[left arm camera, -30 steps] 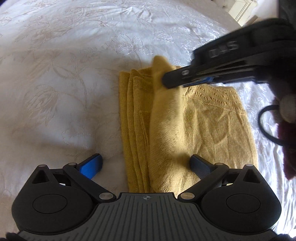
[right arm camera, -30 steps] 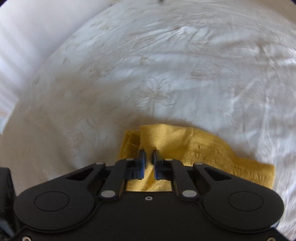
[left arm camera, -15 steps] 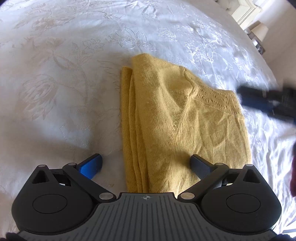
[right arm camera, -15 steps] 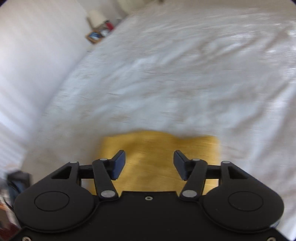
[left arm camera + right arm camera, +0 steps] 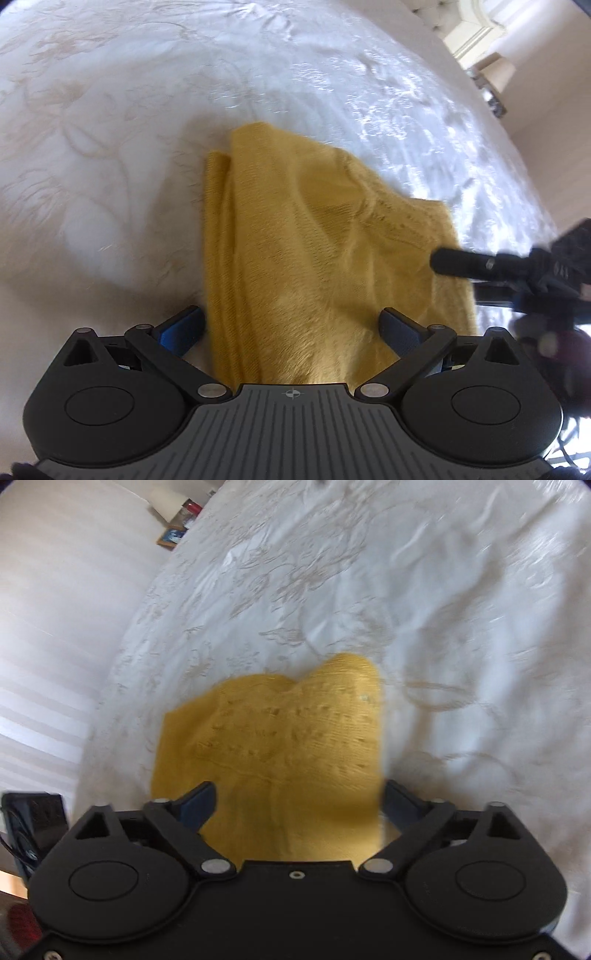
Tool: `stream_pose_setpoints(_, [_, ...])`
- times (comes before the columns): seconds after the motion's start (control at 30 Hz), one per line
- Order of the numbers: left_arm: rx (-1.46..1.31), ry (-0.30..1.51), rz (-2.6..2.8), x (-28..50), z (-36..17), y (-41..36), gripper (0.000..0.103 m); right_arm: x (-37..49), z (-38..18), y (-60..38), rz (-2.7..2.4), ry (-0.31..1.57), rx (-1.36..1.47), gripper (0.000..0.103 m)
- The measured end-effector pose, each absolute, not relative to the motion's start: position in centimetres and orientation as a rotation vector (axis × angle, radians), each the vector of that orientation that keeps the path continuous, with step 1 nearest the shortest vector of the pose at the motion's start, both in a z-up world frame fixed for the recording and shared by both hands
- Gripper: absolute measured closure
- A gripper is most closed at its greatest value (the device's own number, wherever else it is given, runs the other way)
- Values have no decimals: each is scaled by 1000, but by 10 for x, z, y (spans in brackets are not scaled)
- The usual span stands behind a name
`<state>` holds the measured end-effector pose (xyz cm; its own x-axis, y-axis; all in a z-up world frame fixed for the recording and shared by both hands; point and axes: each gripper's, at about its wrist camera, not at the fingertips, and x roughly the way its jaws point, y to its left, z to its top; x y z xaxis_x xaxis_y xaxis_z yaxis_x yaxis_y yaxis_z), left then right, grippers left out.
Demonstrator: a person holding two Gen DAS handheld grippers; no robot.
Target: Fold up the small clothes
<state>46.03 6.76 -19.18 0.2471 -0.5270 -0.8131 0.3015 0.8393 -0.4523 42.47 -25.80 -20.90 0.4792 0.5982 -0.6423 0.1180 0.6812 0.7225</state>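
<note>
A small mustard-yellow knitted garment lies folded on the white embroidered bedspread. My left gripper is open, its fingers straddling the garment's near edge, holding nothing. My right gripper is open and empty over the garment, with its fingers on either side of the near part. The right gripper also shows in the left wrist view at the garment's right edge.
The bedspread spreads out all around the garment. A bedside table with a lamp stands past the far right edge of the bed. A white wall lies to the left in the right wrist view.
My right gripper let go of the garment's flap, opened wide and pulled back to the right side. The flap now lies flat. My left gripper stayed open.
</note>
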Motion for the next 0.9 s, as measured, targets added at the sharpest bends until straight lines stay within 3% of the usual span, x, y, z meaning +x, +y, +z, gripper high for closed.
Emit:
stream_pose_setpoints(0.13, [-306,1198,-618,469,-194,72,3,424,-212,-262,326,1039,880,0])
stream_pose_setpoints(0.2, [-348,1192,-602,470,-193,77,43,419,-211,-264,339,1044,908,0])
stream_pose_setpoints(0.23, [-357,1196,-589,470,-193,79,68,416,-211,-264,350,1051,908,6])
stream_pose_setpoints(0.27, [-375,1205,-594,469,-193,80,72,414,-210,-262,359,1064,886,18])
stream_pose_setpoints(0.3, [-372,1201,-597,468,-191,78,74,413,-208,-260,341,1090,847,57])
stream_pose_setpoints(0.33, [-346,1188,-603,465,-188,74,75,410,-204,-259,332,1090,824,64])
stream_pose_setpoints(0.9, [-284,997,-777,334,-68,-15,76,261,-74,-311,324,878,731,65])
